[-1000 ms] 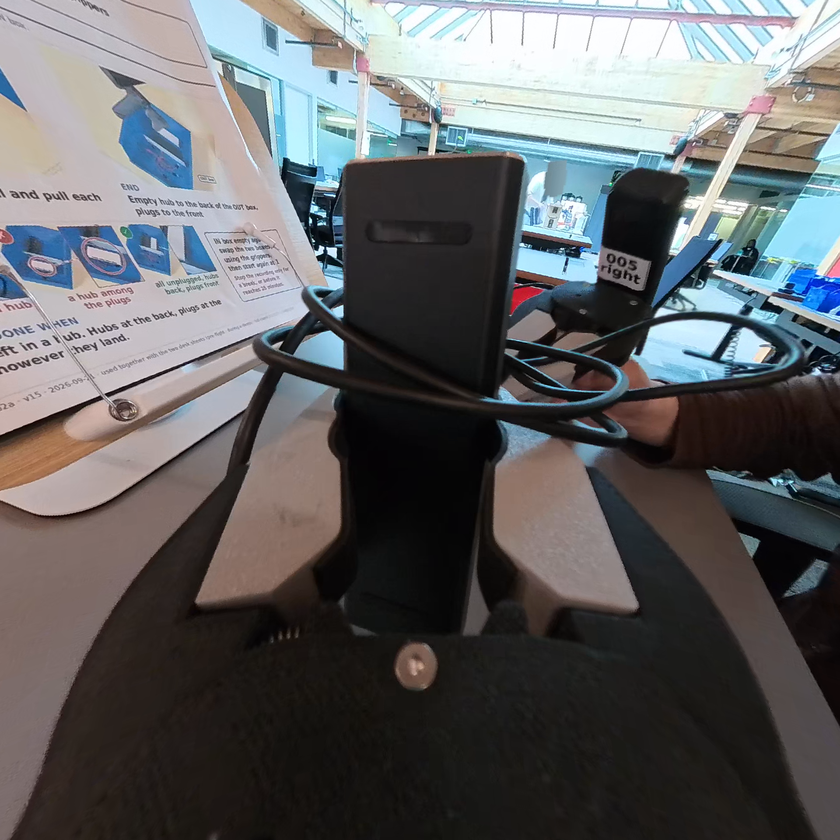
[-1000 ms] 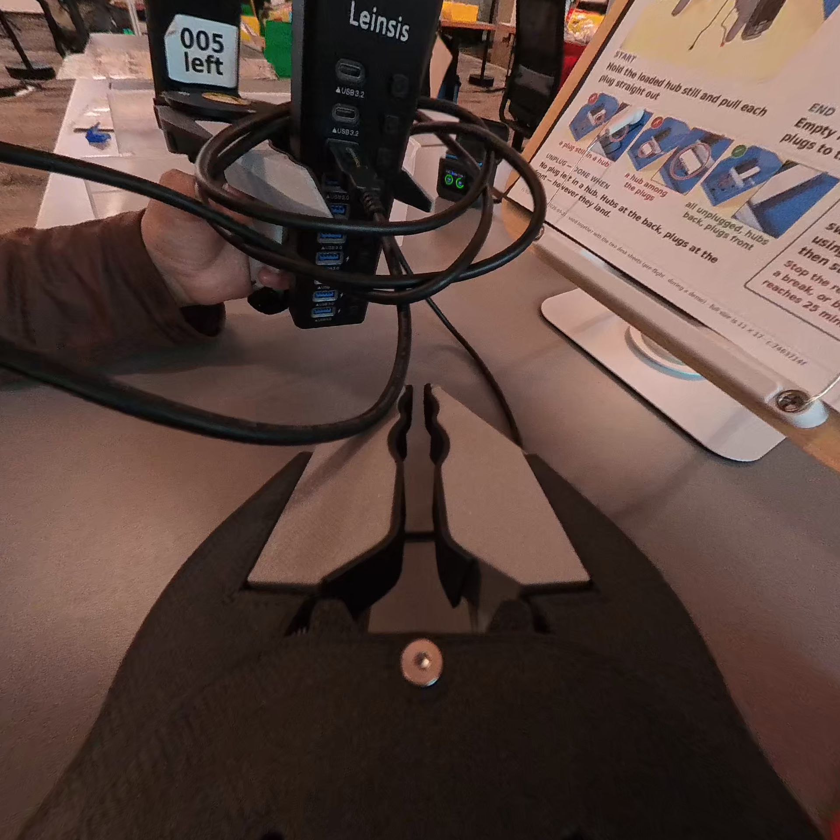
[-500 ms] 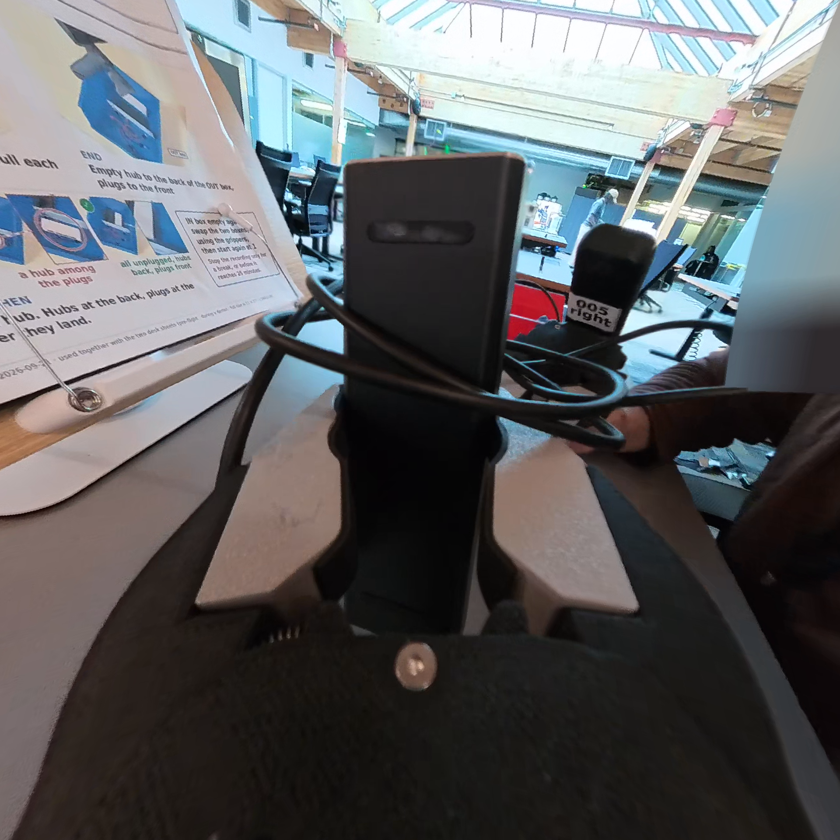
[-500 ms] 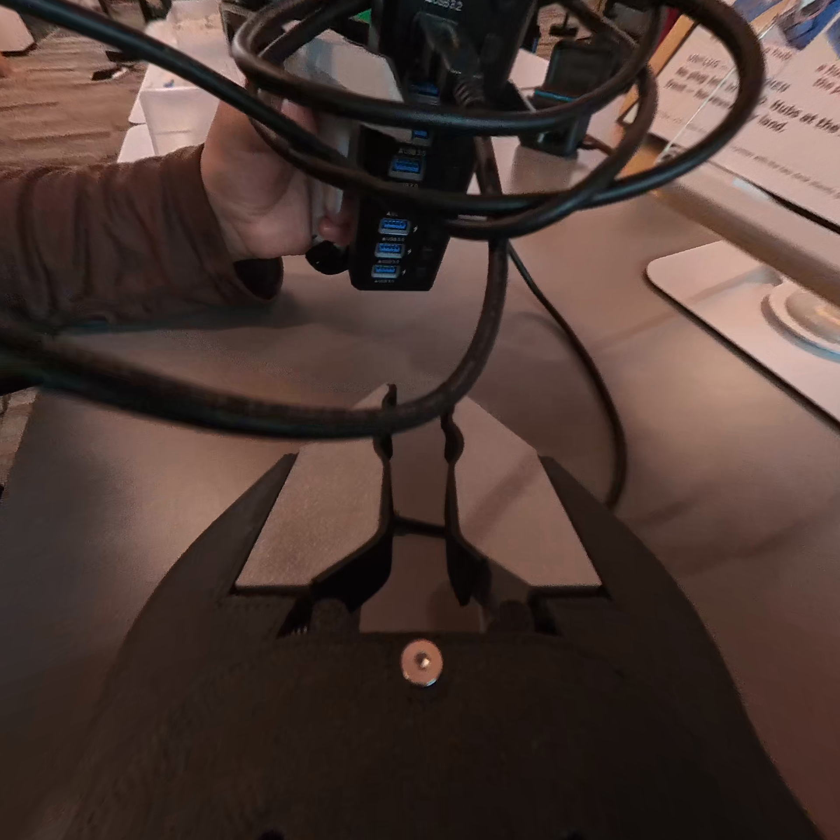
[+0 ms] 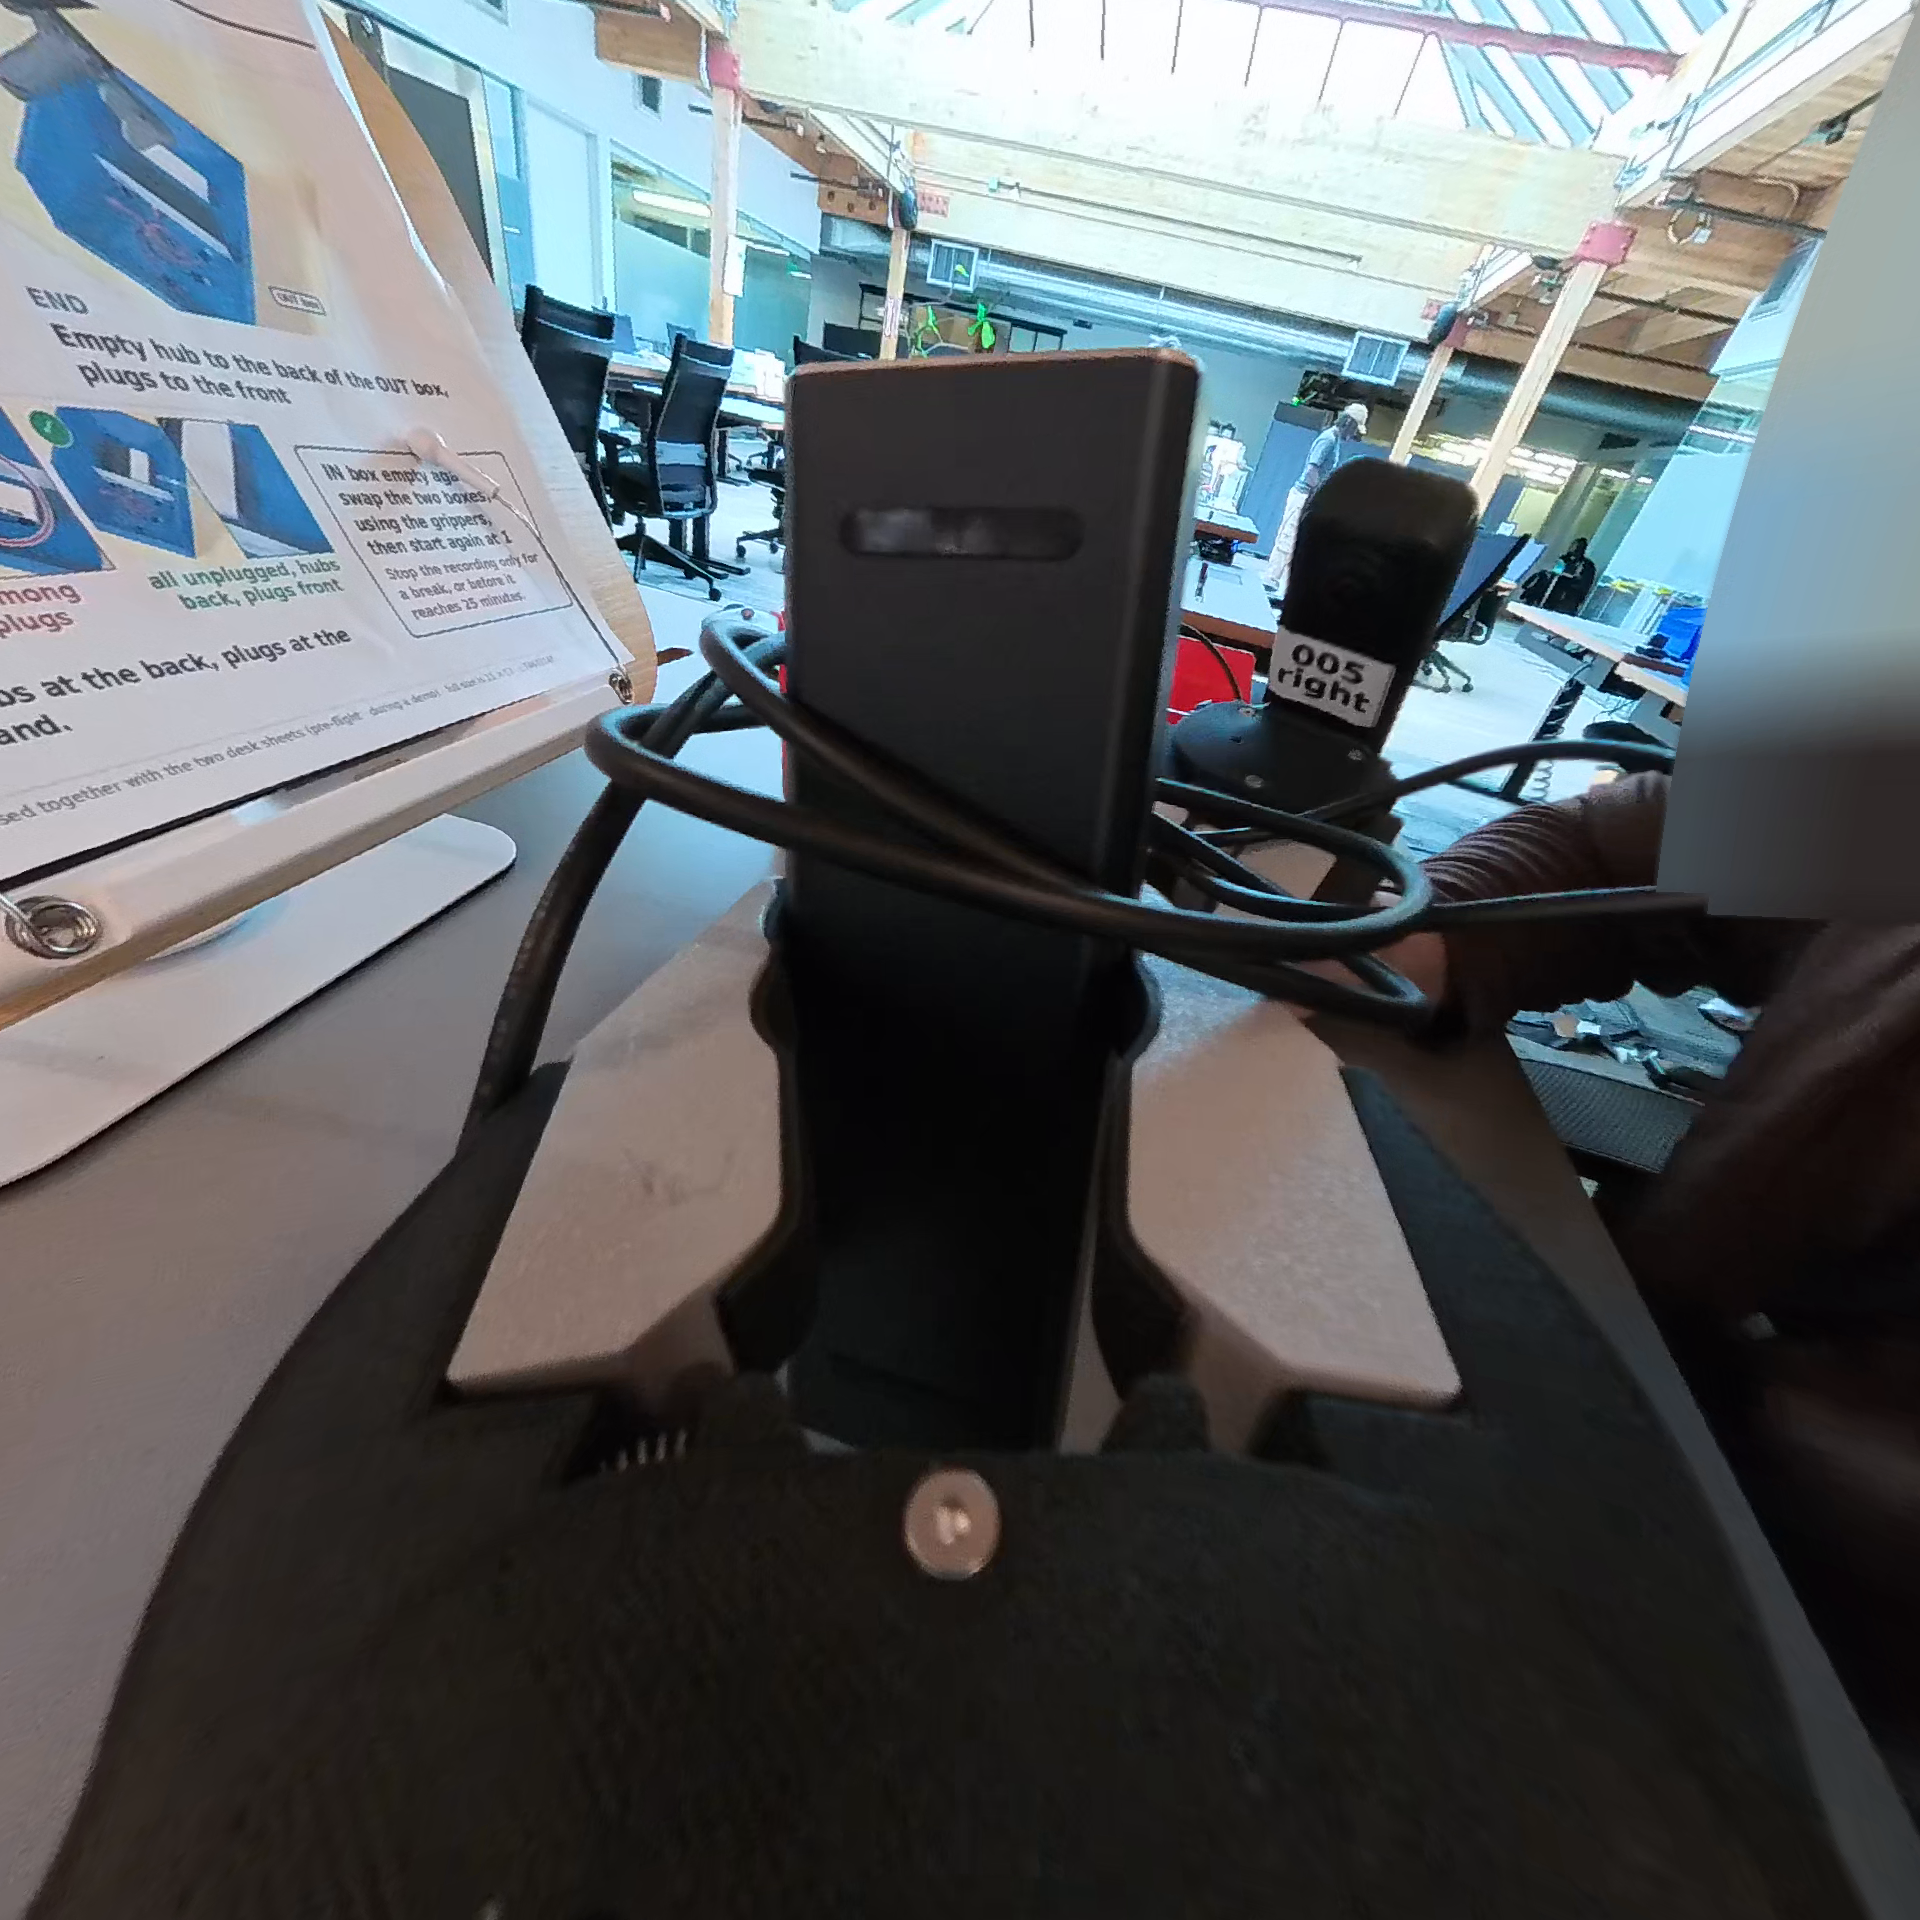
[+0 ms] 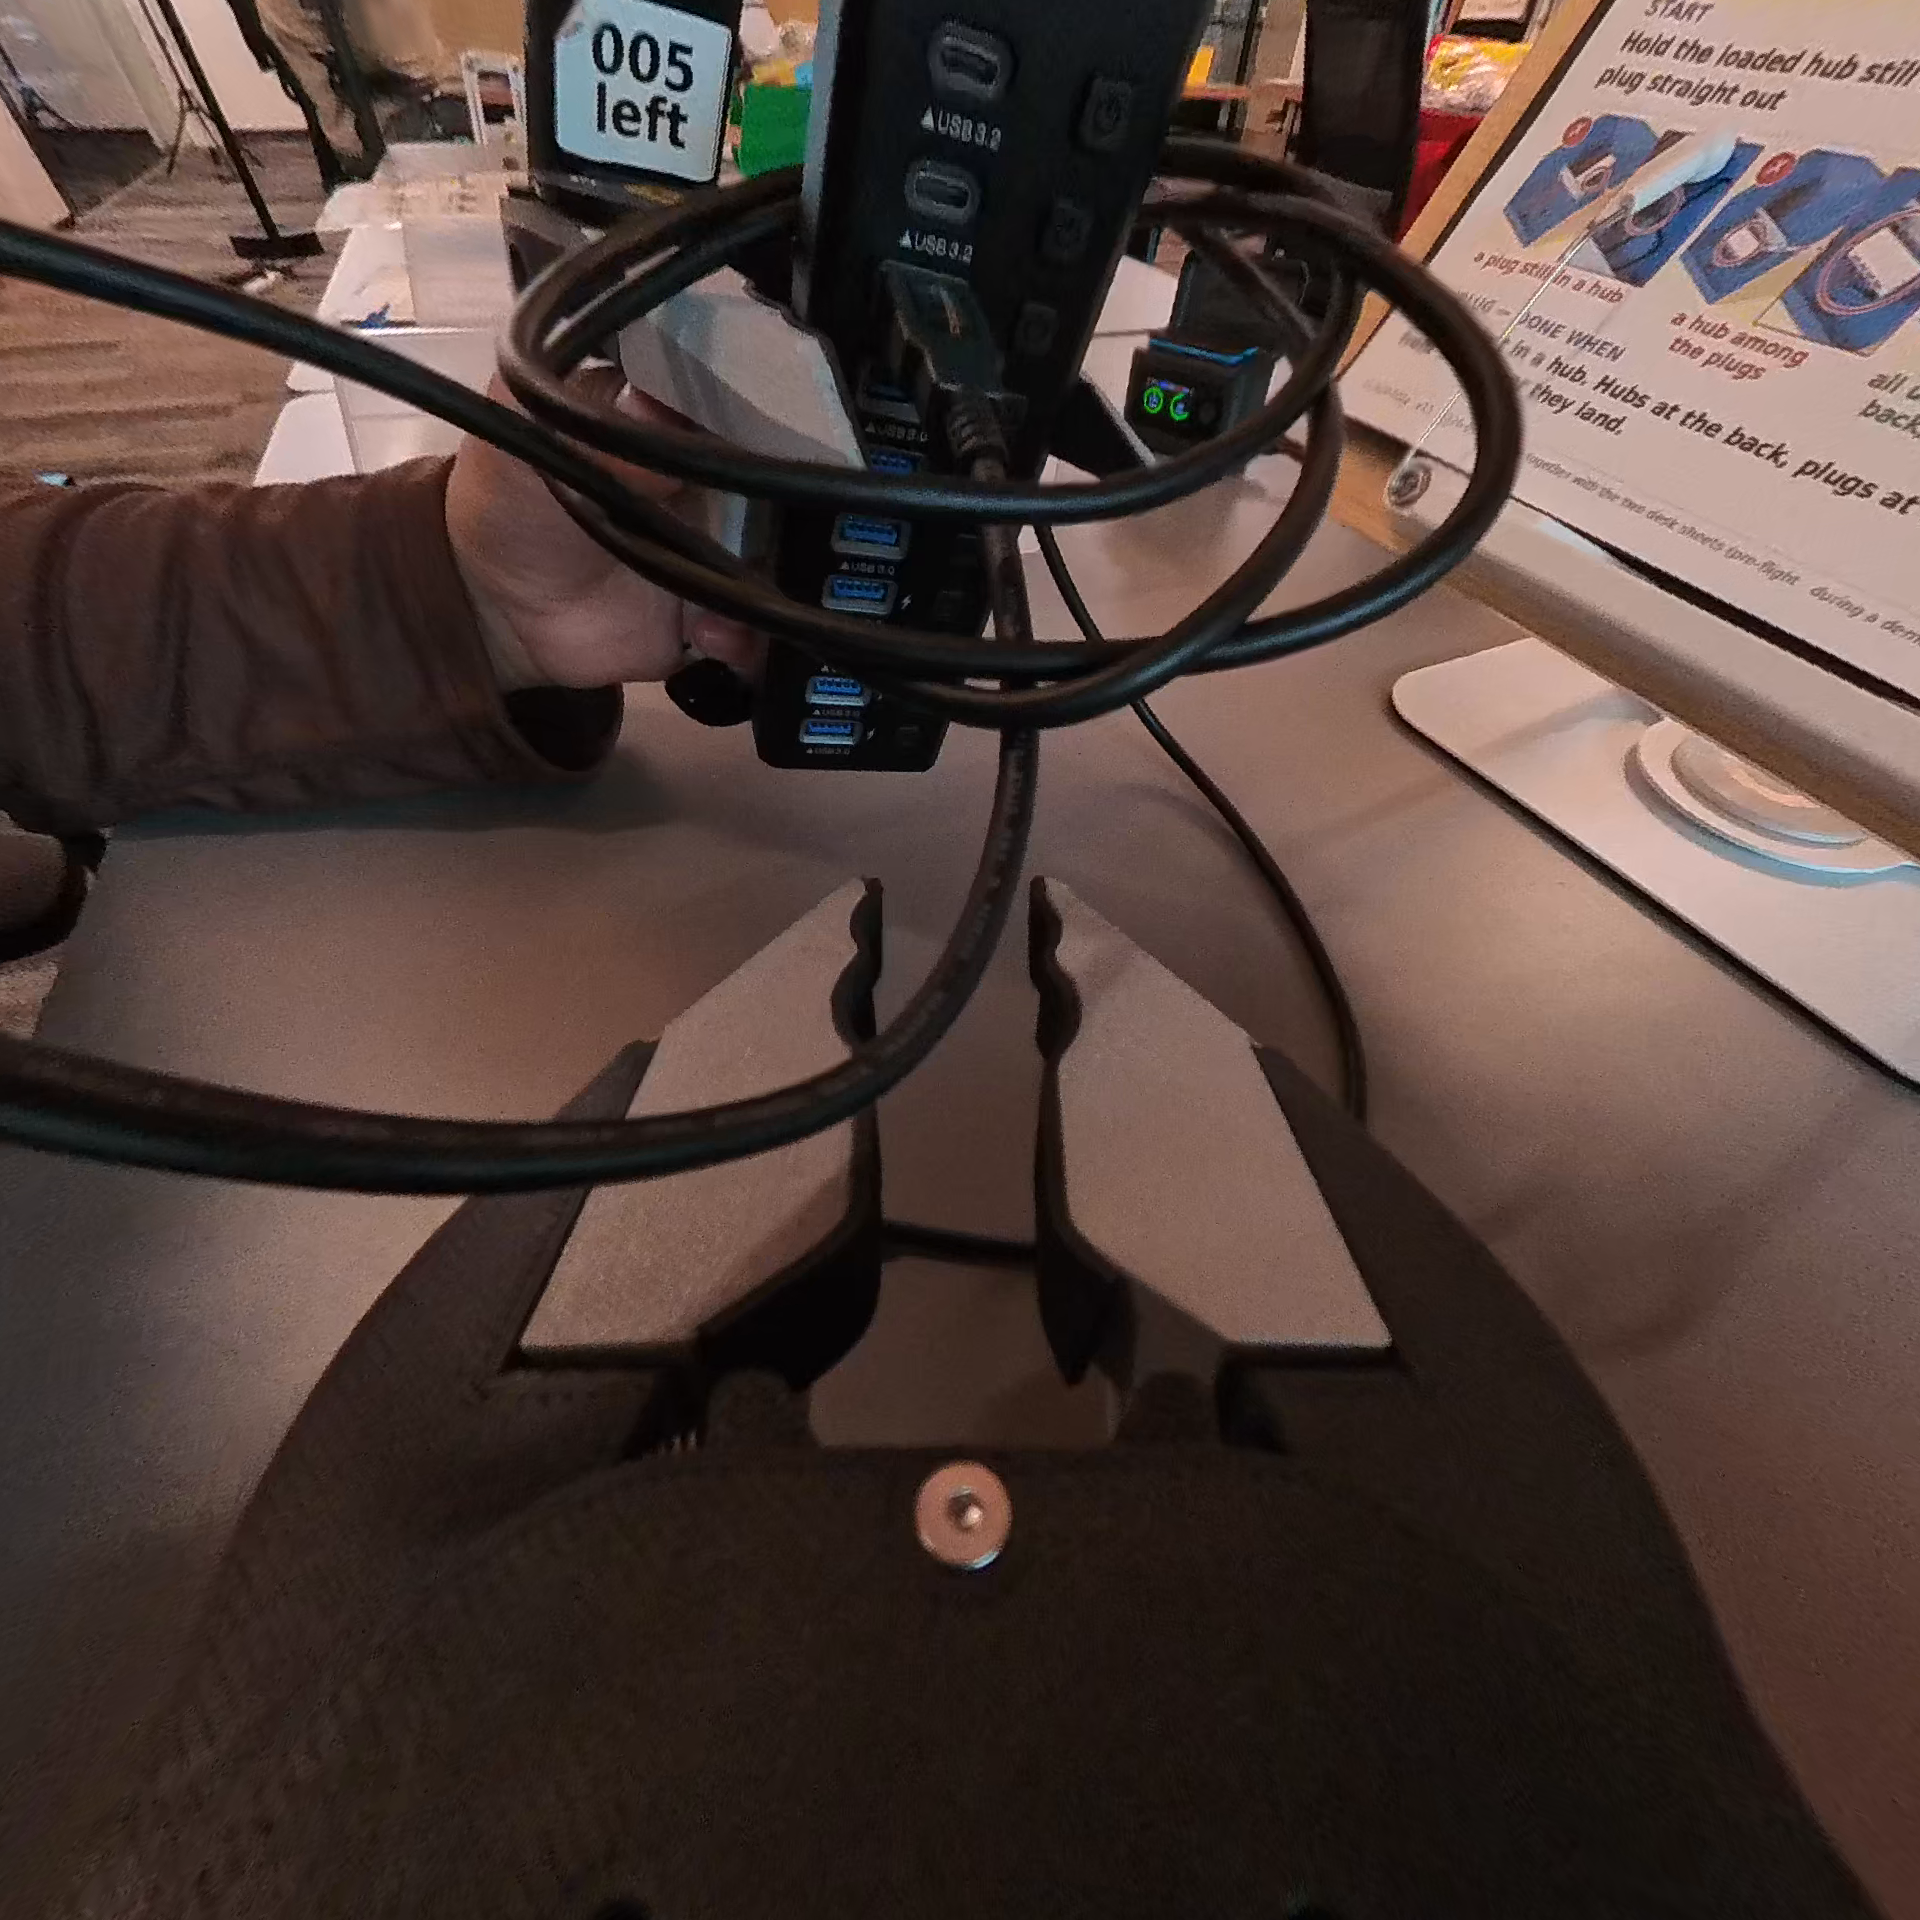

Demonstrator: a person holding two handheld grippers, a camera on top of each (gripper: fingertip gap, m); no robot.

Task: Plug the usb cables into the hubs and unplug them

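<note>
My left gripper (image 5: 956,935) is shut on a black USB hub (image 5: 977,623) and holds it upright above the grey table (image 5: 208,1299). A black cable (image 5: 665,769) loops around the hub. In the right wrist view the hub (image 6: 1039,125) shows its port side, with one black plug (image 6: 935,322) seated in a port and blue ports below it empty. My right gripper (image 6: 954,914) is open, just below and in front of the hub. The cable (image 6: 416,1143) runs down from the plug and passes between its fingertips without being clamped.
An instruction sheet on a white-based stand (image 5: 208,520) stands at the left of the left wrist view and at the right of the right wrist view (image 6: 1714,312). A small black device with green lights (image 6: 1195,395) sits behind the hub. The table edge (image 5: 1558,1143) is close. Left tips to right tips: about 7 cm.
My right gripper has opened from nearly shut, and the cable now lies between its fingers. The hub stays clamped in my left gripper, which has swung a little to the right.
</note>
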